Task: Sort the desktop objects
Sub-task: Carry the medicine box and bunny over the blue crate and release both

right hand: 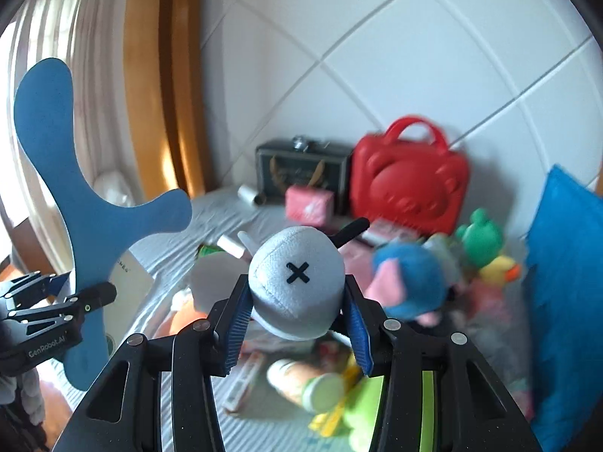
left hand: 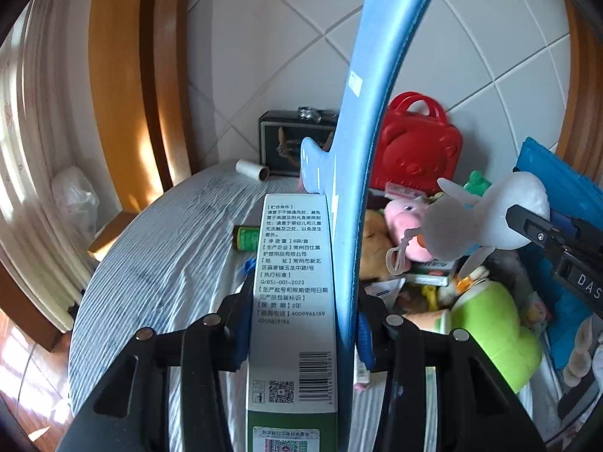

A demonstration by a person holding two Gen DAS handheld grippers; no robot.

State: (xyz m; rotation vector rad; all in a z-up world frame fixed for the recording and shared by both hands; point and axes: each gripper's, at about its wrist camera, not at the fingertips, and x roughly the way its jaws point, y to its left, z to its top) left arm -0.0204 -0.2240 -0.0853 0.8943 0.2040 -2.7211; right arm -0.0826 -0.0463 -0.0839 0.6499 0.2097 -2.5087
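A flat blue boomerang with three arms stands up in the air at 9 o'clock in the right view, pinched together with a white and green box with black print. A soft grey toy with a black X on it sits squeezed at the middle. A pile of small toys lies on the striped cloth at 3 o'clock.

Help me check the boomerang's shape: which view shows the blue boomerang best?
The right wrist view: the blue boomerang shows all three arms, held by the left gripper. The left wrist view shows it edge-on beside a white box.
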